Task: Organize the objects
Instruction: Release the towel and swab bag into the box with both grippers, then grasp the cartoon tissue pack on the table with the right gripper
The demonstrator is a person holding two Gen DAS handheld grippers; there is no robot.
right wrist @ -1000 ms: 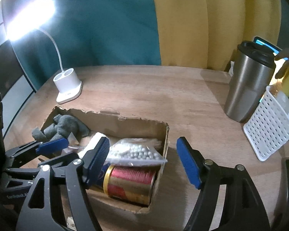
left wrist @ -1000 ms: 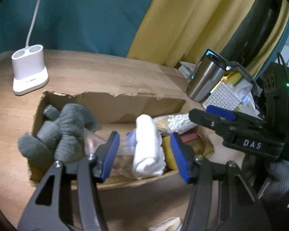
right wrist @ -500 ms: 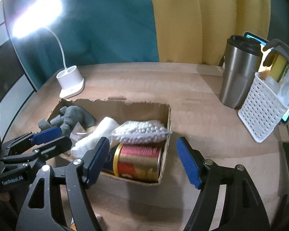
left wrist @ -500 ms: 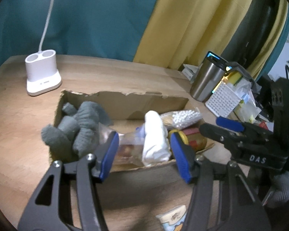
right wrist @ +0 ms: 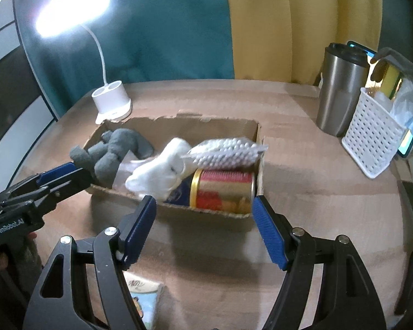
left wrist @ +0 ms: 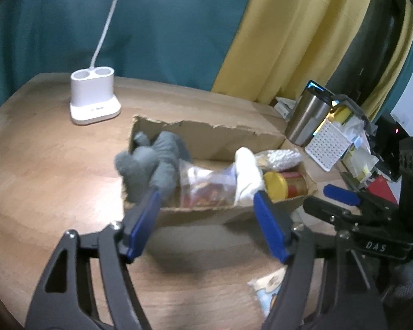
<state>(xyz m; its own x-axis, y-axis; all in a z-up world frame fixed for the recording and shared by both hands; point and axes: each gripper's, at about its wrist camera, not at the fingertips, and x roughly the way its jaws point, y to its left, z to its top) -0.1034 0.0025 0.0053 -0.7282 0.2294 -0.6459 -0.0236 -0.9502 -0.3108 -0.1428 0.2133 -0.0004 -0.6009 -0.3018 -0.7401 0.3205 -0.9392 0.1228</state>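
A low cardboard box (left wrist: 206, 133) (right wrist: 214, 126) on the wooden table holds a grey plush toy (left wrist: 154, 162) (right wrist: 110, 151), a clear bag of snacks (left wrist: 203, 185), a white rolled cloth (left wrist: 247, 169) (right wrist: 162, 169), a bag of white beads (left wrist: 279, 156) (right wrist: 225, 154) and a red and gold can (left wrist: 286, 184) (right wrist: 225, 192). My left gripper (left wrist: 206, 224) (right wrist: 66, 176) is open and empty, just in front of the box. My right gripper (right wrist: 205, 227) (left wrist: 336, 200) is open and empty, in front of the box's right end.
A white lamp base (left wrist: 93, 100) (right wrist: 113, 100) stands behind the box at the left. A steel tumbler (left wrist: 307, 117) (right wrist: 340, 90) and a white perforated basket (left wrist: 327, 144) (right wrist: 374, 134) stand at the right. A small printed packet (left wrist: 269, 288) (right wrist: 143, 299) lies on the table near me.
Both grippers have drawn back from the box, which now looks smaller and farther off. Both stay open and empty. The packet on the table has come into view.
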